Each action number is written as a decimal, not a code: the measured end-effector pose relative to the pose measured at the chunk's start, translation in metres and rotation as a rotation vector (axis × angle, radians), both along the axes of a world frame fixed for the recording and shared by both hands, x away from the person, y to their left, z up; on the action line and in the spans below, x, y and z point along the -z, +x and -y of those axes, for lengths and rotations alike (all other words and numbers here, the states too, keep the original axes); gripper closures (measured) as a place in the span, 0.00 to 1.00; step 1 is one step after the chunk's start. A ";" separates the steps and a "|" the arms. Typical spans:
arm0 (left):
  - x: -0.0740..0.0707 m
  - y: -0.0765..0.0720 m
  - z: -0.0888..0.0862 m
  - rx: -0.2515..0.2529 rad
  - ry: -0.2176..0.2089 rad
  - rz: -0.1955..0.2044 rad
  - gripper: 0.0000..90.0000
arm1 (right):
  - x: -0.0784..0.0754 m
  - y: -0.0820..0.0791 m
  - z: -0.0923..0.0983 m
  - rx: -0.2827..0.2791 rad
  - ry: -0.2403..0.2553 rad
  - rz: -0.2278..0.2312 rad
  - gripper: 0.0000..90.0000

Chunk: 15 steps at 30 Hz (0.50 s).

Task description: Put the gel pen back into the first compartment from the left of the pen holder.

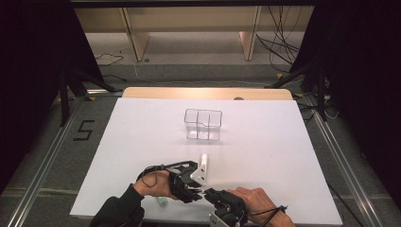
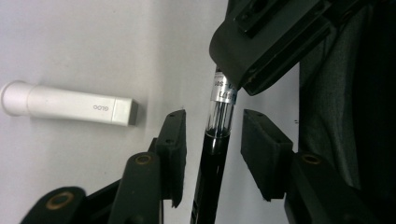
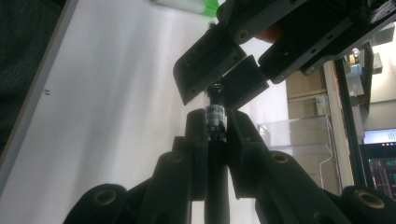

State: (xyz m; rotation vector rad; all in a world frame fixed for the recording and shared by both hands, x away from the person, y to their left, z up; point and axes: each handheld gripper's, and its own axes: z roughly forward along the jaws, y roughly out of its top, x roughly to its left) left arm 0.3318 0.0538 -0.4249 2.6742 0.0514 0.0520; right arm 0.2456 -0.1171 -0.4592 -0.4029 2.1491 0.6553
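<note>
Two grippers meet over one dark pen at the near edge of the table

Nearest us, our right gripper (image 3: pixel 217 135) is clamped on the pen (image 3: pixel 216 122), whose tip points toward our left gripper (image 2: pixel 212 140); there the pen passes between the two pads with gaps showing on both sides, so those jaws stand apart. Beside them a white glue stick (image 2: pixel 70 103) lies flat on the white table (image 1: pixel 265 151), and toward the far middle stands a clear divided box (image 1: pixel 203 124)
</note>
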 end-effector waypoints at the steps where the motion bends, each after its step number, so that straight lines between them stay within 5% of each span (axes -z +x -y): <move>1: 0.000 0.000 0.000 0.004 0.003 -0.001 0.69 | 0.000 0.000 0.000 -0.002 -0.006 0.003 0.89; 15: 0.002 0.000 0.006 0.060 0.034 -0.030 0.82 | 0.002 -0.002 -0.002 -0.028 -0.012 0.009 0.89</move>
